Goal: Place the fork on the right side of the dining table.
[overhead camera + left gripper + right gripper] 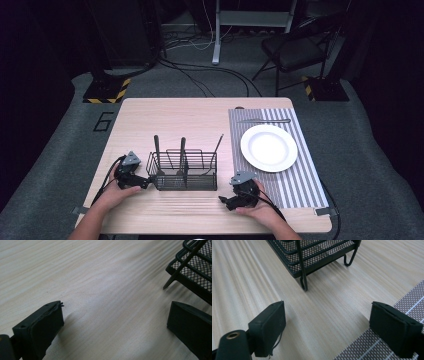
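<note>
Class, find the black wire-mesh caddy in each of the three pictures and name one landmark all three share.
High view: the caddy stands at table centre, between the two grippers.
Left gripper view: its corner sits top right.
Right gripper view: its base and feet sit top centre.
Shared landmark: the pale wooden table.

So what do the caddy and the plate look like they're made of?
The caddy looks like black-coated metal: thin wire frame, fine mesh walls, bent wire feet, matte finish. The plate looks like glazed white ceramic, smooth with a soft sheen, though it could be melamine.

Black mesh caddy [184, 170], white plate [268, 148], striped placemat [300, 185]
</note>
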